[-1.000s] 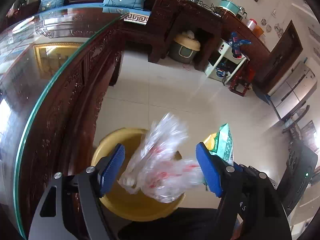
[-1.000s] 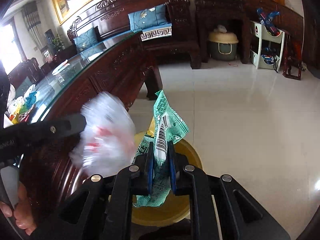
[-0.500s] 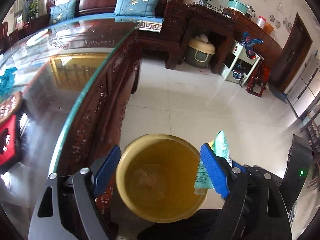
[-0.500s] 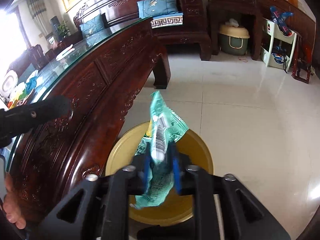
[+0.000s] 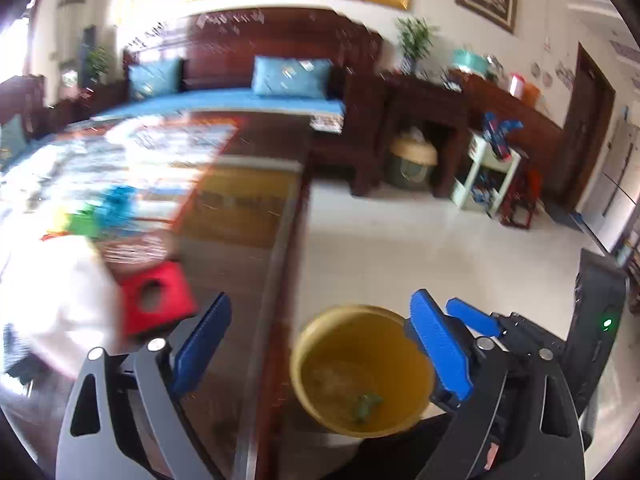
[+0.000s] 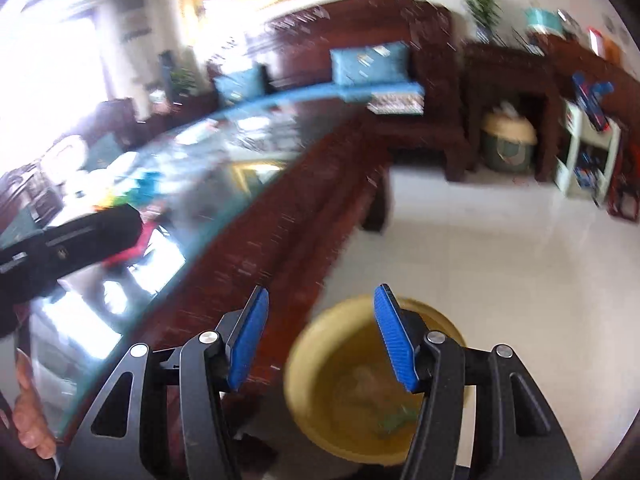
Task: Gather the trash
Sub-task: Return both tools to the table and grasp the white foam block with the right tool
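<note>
Both of your claws are empty now. A second ago the left gripper (image 5: pixel 320 344) was letting go of a crinkled clear plastic bag, and the right gripper (image 6: pixel 318 338) was pinching a green printed snack wrapper (image 5: pixel 366 402); that wrapper now lies at the bottom of the round yellow plastic bin (image 5: pixel 360 368) in the lower centre of both views, with a pale shape beside it that may be the bag (too blurred to be sure). The left jaws are opening, spread about as wide as they go, with nothing between the blue pads; the right jaws are opening too, roughly half apart, also with nothing between them. So 2 pieces are in, and in my judgement the drop step is finished.

Both views have swung up from the bin toward the glass-topped dark carved wooden table (image 5: pixel 240 248), which fills the left half of each frame. More trash seems to wait there: a blurred cluster of blue, green and yellow wrappers (image 5: pixel 100 216) at the mid left, just above a red block with a hole (image 5: pixel 156 300).

Mind the glass edge, which runs diagonally just left of the bin. The pale tiled floor (image 5: pixel 400 248) to the right is open room.
</note>
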A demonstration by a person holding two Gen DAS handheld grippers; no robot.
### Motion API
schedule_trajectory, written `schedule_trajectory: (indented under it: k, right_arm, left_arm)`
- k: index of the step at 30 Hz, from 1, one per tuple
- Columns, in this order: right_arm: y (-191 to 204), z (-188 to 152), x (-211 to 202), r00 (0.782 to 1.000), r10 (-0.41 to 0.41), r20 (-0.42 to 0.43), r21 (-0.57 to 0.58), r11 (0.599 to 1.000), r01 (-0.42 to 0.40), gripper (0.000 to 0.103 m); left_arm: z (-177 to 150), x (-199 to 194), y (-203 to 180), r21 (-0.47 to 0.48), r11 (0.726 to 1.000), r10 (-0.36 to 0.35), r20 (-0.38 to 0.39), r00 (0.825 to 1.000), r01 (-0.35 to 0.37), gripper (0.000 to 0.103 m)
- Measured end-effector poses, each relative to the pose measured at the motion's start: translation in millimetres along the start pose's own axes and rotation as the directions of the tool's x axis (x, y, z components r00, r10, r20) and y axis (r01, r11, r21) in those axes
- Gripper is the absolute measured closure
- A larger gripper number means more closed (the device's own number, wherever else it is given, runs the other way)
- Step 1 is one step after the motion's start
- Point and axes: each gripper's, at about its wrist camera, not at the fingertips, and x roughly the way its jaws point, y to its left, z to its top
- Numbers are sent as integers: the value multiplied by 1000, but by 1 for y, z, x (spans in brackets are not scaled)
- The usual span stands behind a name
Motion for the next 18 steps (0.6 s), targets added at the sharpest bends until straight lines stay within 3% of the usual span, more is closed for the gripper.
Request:
schedule_trajectory:
  k: [6, 9, 12, 18]
  right_arm:
    - [81, 14, -11, 991, 128, 48, -105, 987, -122, 46]
    - [118, 15, -13, 981, 183, 59, -126, 977, -175, 31]
    - [153, 12, -13, 976, 208, 67, -160, 968, -196, 25]
    - [203, 12, -4, 976, 209, 58, -209, 959, -193, 25]
  left_arm:
    - [-18, -71, 60, -82, 984, 162, 71, 984, -156, 7]
    - [-32, -99, 96, -140, 961, 251, 71, 965, -239, 6]
    - [-44, -119, 135, -208, 930, 320, 59, 946, -302, 6]
    - [-63, -144, 191, -301, 889, 375, 42, 926, -346, 6]
